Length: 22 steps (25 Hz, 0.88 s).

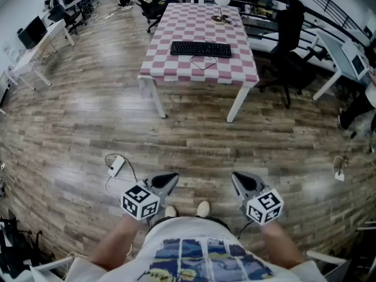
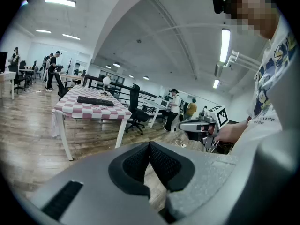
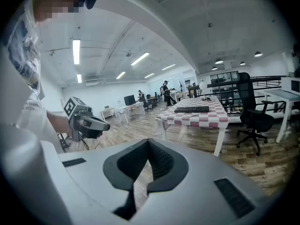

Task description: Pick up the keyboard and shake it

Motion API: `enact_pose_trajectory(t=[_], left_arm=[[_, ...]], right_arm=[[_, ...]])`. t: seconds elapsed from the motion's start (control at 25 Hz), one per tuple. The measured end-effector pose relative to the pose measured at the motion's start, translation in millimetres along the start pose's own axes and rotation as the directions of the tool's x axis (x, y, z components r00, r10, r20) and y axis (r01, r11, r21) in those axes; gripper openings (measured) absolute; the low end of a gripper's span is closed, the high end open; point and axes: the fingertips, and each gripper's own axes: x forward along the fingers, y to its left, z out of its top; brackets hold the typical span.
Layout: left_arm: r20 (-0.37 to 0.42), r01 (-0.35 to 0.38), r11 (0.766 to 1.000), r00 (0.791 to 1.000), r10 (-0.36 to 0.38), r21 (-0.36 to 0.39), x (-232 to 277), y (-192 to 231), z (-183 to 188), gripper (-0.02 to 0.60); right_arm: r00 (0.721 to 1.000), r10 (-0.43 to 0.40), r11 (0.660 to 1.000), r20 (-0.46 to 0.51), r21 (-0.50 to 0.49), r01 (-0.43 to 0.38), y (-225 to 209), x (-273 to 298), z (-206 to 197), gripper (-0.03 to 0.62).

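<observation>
In an open-plan office, the head view shows a person standing on the wood floor, well apart from a checked-cloth surface. The black keyboard lies flat on it, untouched. The left tool and right tool are held low at the person's waist, both pointing ahead toward the surface.

In the left gripper view, the left tool's jaws are pressed together with nothing between them. The keyboard shows far off on the surface, and the right tool rides alongside.

In the right gripper view, the right tool's jaws likewise meet, pinching nothing. The keyboard sits in the distance on the cloth, and the left tool is just beside.

By the look of it, the task has not begun: no grasp, no lift, no shake. All of it is left to do: walk up, spread the jaws, take hold of the keyboard, raise it off the surface and shake it.
</observation>
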Motion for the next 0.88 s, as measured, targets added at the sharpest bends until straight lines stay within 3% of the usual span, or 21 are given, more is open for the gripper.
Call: enact_pose_trajectory(t=[0.24, 0.48, 0.88], left_arm=[[0.027, -0.007, 1.000, 1.000, 0.006, 0.020, 48, -12, 18, 0.002], [0.022, 0.006, 1.000, 1.000, -0.006, -0.008, 74, 0, 29, 0.002], [0.031, 0.045, 0.999, 0.999, -0.044, -0.008, 127, 124, 89, 0.002]], right_arm=[[1.000, 0.023, 1.000, -0.002, -0.016, -0.023, -41, 1, 4, -0.002], [0.999, 0.034, 0.999, -0.013, 0.001, -0.034, -70, 20, 9, -0.002], [0.999, -0.018, 0.997, -0.035, 0.075, 0.021, -144, 127, 57, -0.002]])
